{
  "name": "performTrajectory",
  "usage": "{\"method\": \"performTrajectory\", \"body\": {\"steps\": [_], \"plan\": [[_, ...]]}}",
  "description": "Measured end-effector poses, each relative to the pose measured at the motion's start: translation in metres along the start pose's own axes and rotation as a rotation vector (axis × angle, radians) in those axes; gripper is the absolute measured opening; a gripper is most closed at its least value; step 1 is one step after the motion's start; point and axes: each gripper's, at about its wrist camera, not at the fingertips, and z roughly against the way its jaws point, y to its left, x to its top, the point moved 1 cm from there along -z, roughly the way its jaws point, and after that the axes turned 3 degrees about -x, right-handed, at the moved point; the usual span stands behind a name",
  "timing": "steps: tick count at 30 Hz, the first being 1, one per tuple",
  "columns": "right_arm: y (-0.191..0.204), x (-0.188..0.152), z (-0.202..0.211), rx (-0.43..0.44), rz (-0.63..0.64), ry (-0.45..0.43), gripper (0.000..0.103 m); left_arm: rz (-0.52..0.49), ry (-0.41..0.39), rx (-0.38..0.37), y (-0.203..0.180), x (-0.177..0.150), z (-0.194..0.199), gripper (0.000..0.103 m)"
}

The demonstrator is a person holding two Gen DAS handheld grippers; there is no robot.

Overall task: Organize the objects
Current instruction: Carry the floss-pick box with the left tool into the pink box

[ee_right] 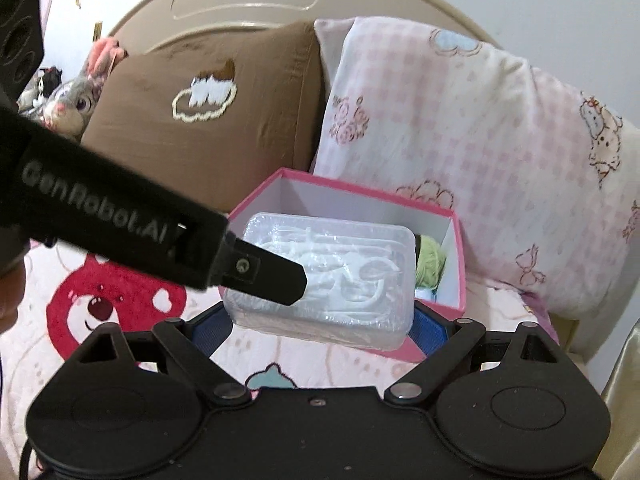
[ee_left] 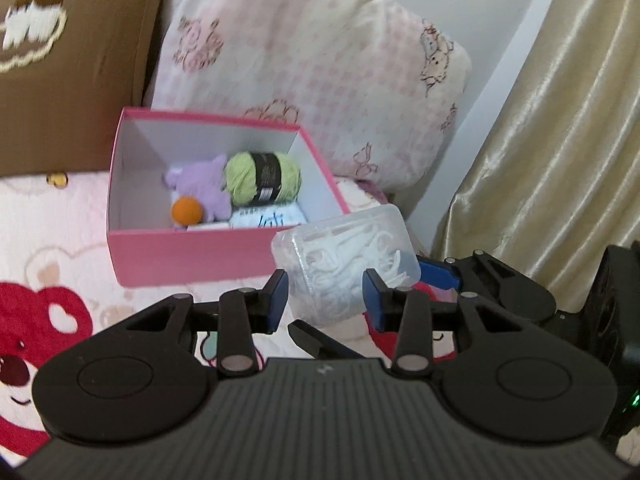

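Observation:
A clear plastic box of white floss picks (ee_left: 344, 264) hangs above the bed, just in front of an open pink box (ee_left: 192, 256). My left gripper (ee_left: 326, 300) is shut on the clear box, its blue pads pressing the two flat faces. In the right wrist view my right gripper (ee_right: 318, 330) is shut on the same clear box (ee_right: 340, 276), with a blue pad at each end. A left finger (ee_right: 280, 280) lies across its lid. The pink box (ee_right: 460, 272) holds green yarn (ee_left: 262, 178), a purple plush (ee_left: 200, 184), an orange ball (ee_left: 186, 210) and a white packet (ee_left: 264, 220).
A brown pillow (ee_right: 208, 120) and a pink checked pillow (ee_right: 460, 140) lean on the headboard (ee_right: 248, 4) behind the pink box. A gold curtain (ee_left: 560, 120) hangs on the right. The bed has a pink bear blanket (ee_left: 40, 280). A plush rabbit (ee_right: 76, 100) sits far left.

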Motion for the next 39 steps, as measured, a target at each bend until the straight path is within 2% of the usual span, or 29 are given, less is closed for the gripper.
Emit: {"method": "performTrajectory", "body": {"steps": [7,12,16,22,26,33,39], "plan": [[-0.008,0.009,0.006,-0.018,0.030,-0.001,0.095,0.018,0.036,0.005,-0.013,0.020,-0.001,0.039],[-0.014,0.029,0.011,-0.039,0.107,-0.044,0.095,0.058,0.003,-0.026,-0.011,0.041,0.000,0.039],[-0.029,0.048,-0.003,0.013,0.110,-0.038,0.095,0.051,-0.007,0.003,-0.010,0.060,-0.009,0.039],[-0.049,0.063,-0.031,0.153,0.057,-0.022,0.095,0.058,-0.024,0.031,0.008,0.086,-0.028,0.037],[-0.054,0.067,-0.045,0.165,0.042,-0.023,0.094,0.056,0.005,0.030,0.012,0.095,-0.043,0.037],[-0.077,0.073,-0.089,0.165,-0.024,0.057,0.076,0.106,0.056,0.059,0.035,0.104,-0.086,0.040],[-0.091,0.068,-0.142,0.169,-0.065,0.174,0.071,0.199,0.137,0.073,0.070,0.103,-0.140,0.042]]}}
